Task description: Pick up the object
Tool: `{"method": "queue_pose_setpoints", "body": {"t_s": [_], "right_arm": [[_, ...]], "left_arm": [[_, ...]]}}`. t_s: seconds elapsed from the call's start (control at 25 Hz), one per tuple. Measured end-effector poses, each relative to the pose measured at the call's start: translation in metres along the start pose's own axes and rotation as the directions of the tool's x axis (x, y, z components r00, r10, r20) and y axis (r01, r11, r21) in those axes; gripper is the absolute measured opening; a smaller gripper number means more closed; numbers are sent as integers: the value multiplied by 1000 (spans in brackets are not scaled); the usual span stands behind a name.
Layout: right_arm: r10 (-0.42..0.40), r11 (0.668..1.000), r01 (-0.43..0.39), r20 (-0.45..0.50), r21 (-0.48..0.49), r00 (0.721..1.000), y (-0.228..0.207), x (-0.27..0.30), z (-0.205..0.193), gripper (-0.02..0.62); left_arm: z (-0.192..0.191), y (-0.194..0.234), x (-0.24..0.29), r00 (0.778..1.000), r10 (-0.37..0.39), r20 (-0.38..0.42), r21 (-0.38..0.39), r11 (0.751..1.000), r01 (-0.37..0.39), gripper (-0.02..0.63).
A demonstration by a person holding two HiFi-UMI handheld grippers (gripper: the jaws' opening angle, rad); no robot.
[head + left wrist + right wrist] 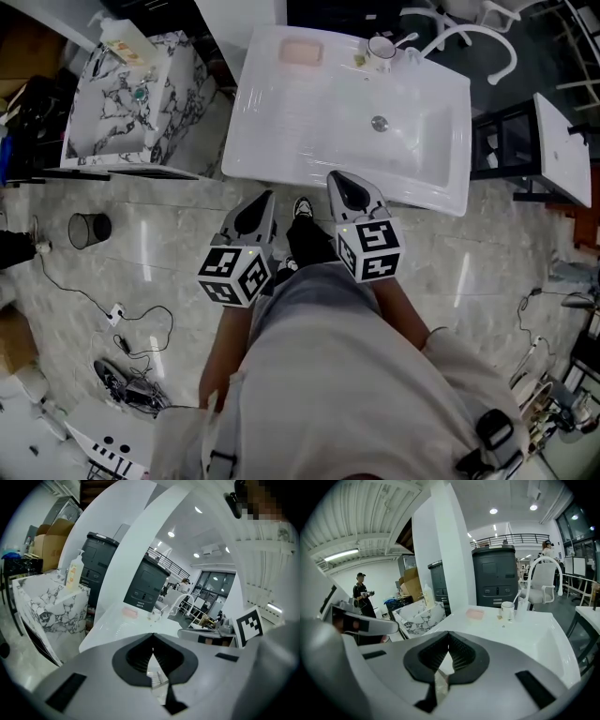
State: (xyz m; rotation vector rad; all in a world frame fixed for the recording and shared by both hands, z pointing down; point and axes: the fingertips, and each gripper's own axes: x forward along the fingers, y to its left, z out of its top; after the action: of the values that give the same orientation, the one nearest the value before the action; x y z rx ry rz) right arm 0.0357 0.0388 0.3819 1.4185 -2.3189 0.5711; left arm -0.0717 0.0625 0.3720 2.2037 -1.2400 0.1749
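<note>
Task doesn't name its thing; candidates are the pink block point(302, 52) and the mug point(380, 49), both on the back ledge of the white sink point(281, 141): block toward the far-left corner, mug to its right, apart from each other. Drain point(379, 123) sits mid-basin, and the basin between the near rim and the ledge is bare. Left tool point(265, 199) has its jaws closed tip to tip with nothing between them; right tool point(337, 180) is the same, closed and empty. Both sit at the sink's near rim. In the head view the right tip overlaps the rim and the left is just short of it. No readable text anywhere: the marker cubes point(234, 275) carry only black-and-white squares, and the print on the pump bottle point(117, 37) is too small to read. Only the head view shows the floor: bin point(89, 228) and loose cables point(141, 328) to the left. Only the right gripper view shows a person point(362, 595) standing far left, plus a white chair point(543, 581) and a dark cabinet point(494, 578) behind the sink. The left gripper view adds glass-walled rooms in the background. Marble unit point(178, 84) stands left of the sink with a gap between; dark rack point(502, 141) is close on the right.
</note>
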Motion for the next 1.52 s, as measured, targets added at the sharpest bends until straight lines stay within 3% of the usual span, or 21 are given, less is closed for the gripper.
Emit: {"method": "queue_pose_setpoints", "body": {"t_s": [0.92,1.52], "right_arm": [[47,997,-46,25,-67,999,-55,97,64,12],[48,992,-47,6,-117,999,-74,119,72,14]], "left_arm": [[82,49,78,998,59,33,58,996,-61,0],[81,58,92,996,82,20,25,996,-83,0]]}}
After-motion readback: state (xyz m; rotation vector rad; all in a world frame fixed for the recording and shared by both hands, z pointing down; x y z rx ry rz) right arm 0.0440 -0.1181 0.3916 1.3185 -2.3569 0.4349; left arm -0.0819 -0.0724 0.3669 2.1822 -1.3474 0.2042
